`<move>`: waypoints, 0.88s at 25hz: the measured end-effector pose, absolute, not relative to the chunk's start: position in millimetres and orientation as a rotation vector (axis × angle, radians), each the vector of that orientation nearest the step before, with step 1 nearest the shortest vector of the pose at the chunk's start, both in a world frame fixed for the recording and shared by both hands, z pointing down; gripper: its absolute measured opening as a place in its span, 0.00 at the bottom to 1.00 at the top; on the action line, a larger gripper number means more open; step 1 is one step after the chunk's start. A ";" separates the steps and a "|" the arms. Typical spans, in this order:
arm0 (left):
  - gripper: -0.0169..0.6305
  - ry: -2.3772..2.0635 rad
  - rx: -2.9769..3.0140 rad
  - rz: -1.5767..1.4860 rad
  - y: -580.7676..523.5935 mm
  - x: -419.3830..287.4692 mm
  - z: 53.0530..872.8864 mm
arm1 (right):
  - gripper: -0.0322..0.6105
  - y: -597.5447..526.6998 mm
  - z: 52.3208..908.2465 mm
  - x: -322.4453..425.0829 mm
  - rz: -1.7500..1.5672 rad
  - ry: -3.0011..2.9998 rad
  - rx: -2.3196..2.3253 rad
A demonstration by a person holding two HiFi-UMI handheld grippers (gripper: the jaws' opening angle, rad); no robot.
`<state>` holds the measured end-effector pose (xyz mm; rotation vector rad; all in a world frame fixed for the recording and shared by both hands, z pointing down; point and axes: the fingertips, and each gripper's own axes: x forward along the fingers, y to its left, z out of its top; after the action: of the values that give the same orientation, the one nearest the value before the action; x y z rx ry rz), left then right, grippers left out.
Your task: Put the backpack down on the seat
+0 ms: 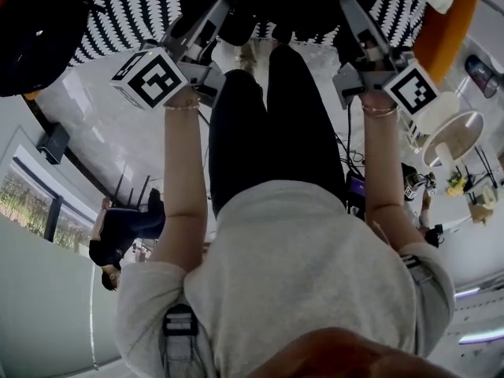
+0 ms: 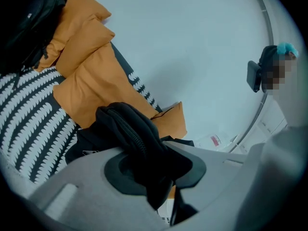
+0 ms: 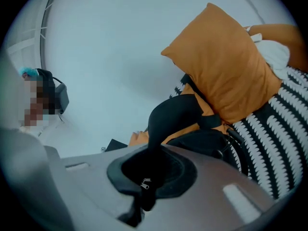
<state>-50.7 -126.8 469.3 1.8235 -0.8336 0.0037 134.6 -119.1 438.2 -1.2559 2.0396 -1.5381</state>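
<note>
The black backpack point(image 1: 293, 0) hangs between my two grippers, over the black-and-white patterned seat point(image 1: 130, 12). My left gripper point(image 1: 206, 24) is shut on a thick zipped fold of the backpack point(image 2: 129, 128), which fills the left gripper's point(image 2: 155, 178) jaws. My right gripper point(image 1: 356, 20) is shut on a black backpack strap point(image 3: 172, 115); the strap runs up out of the right gripper's point(image 3: 144, 183) jaws to the bag's body point(image 3: 208, 141). Beneath it is the patterned seat point(image 3: 280, 134). Most of the bag is hidden in the head view.
Orange cushions point(image 2: 90, 76) point(image 3: 226, 66) lean on the seat, one bearing a white cloth point(image 3: 272, 52). Another black bag point(image 1: 38, 31) lies on the seat's left. A person point(image 1: 120, 235) stands behind, and a round white table point(image 1: 453, 137) is at right.
</note>
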 end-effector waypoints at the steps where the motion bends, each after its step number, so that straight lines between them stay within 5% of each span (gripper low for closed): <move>1: 0.19 -0.837 1.807 0.009 -129.9 -53.4 484.9 | 0.07 -124.4 452.6 133.1 -1.553 2.032 -1.259; 22: 0.19 -0.858 1.635 0.141 -152.6 -37.9 623.9 | 0.07 -156.2 605.2 134.8 -1.722 2.129 -1.380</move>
<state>-37.9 -152.6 623.9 1.6347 -0.8582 0.1407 134.8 -156.2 605.2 -1.3798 2.1290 -1.7224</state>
